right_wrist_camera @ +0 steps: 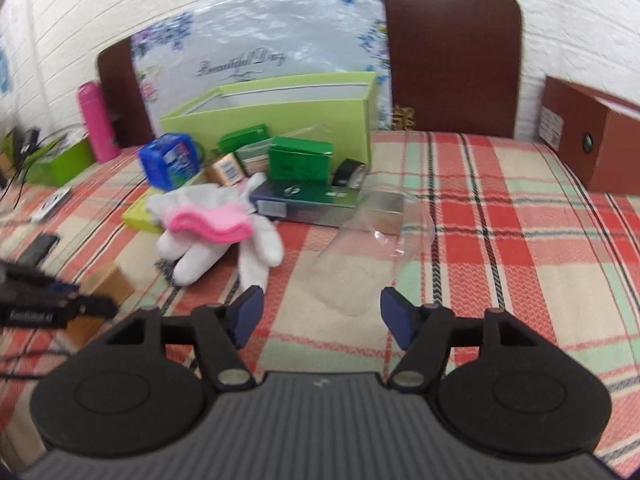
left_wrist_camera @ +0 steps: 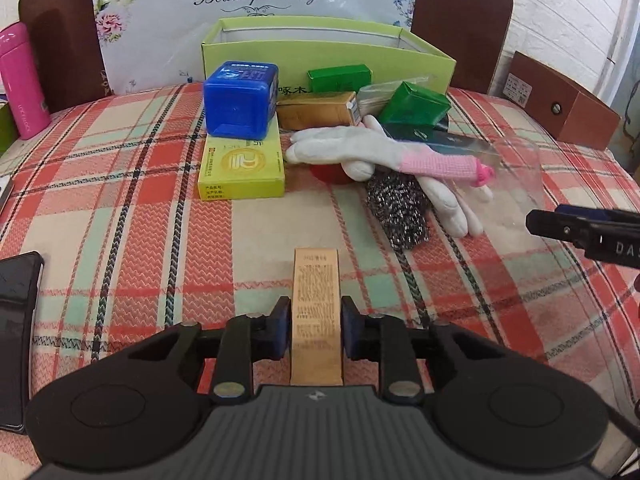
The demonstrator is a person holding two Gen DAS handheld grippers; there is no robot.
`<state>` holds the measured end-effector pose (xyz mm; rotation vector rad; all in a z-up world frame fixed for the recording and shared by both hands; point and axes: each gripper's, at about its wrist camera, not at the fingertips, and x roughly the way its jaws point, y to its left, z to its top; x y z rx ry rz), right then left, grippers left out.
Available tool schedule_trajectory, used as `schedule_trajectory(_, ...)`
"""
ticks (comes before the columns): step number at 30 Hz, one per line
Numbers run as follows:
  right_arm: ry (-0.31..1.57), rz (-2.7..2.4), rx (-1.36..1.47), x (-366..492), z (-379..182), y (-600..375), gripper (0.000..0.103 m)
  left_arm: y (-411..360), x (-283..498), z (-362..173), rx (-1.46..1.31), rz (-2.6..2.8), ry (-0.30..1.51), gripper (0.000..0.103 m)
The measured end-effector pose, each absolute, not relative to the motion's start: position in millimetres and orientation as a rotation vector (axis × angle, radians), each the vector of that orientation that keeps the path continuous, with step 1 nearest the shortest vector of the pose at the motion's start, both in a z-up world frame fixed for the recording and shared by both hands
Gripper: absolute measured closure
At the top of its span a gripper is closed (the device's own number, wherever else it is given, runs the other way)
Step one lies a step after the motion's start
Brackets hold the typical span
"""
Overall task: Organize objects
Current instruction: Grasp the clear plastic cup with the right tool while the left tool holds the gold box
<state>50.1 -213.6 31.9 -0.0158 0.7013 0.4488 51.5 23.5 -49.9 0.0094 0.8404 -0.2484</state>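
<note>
Early stage: left gripper (left_wrist_camera: 315,334) clamped on tan box (left_wrist_camera: 317,312) at lower centre, right gripper (right_wrist_camera: 321,312) spread empty, clutter before green bin (left_wrist_camera: 328,50) unsorted.

Woven plaid cloth on the tablecloth (left_wrist_camera: 120,184); knitted white and pink fabric in the gloves (left_wrist_camera: 360,148); wiry, glinting metal in the scourer (left_wrist_camera: 396,208); clear glossy plastic in the cup (right_wrist_camera: 376,232); matt printed cardboard on the tan box (left_wrist_camera: 317,312); shiny blue plastic tub (left_wrist_camera: 240,100).
</note>
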Motion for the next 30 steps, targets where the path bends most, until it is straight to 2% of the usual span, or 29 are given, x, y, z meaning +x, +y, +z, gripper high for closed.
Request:
schedule_trajectory(1, 0.713, 0.424, 0.027, 54, 32, -215, 0.034, 23, 54, -50, 0.005, -0.239, 0.84, 0.069)
schedule_trajectory(4, 0.726, 0.354, 0.144, 67, 33, -221, 0.025, 19, 61, -51, 0.009, -0.237, 0.84, 0.069)
schedule_trajectory(9, 0.727, 0.262, 0.197, 93, 28, -213, 0.025, 20, 59, -51, 0.013, -0.246, 0.845, 0.069)
schedule_trajectory(11, 0.727, 0.249, 0.166, 99, 23, -204, 0.034, 22, 58, -51, 0.012, -0.232, 0.843, 0.069)
schedule_trajectory(12, 0.721, 0.252, 0.145, 100, 20, -201, 0.047, 23, 58, -51, 0.015, -0.232, 0.845, 0.069)
schedule_trajectory(14, 0.71, 0.277, 0.099, 98, 17, -198, 0.052, 23, 59, -51, 0.018, -0.244, 0.851, 0.071)
schedule_trajectory(15, 0.691, 0.303, 0.059, 92, 18, -196, 0.058, 23, 60, -50, 0.016, -0.252, 0.853, 0.077)
schedule_trajectory(16, 0.679, 0.327, 0.021, 87, 20, -194, 0.06, 23, 61, -50, 0.015, -0.257, 0.857, 0.077)
schedule_trajectory(21, 0.677, 0.412, -0.067, 65, 24, -196, 0.06, 14, 64, -50, 0.029, -0.276, 0.85, 0.077)
schedule_trajectory(26, 0.673, 0.398, -0.074, 61, 24, -194, 0.053, 13, 60, -50, 0.058, -0.274, 0.849, 0.077)
schedule_trajectory(30, 0.683, 0.374, -0.077, 67, 22, -189, 0.044, 18, 58, -50, 0.054, -0.263, 0.854, 0.077)
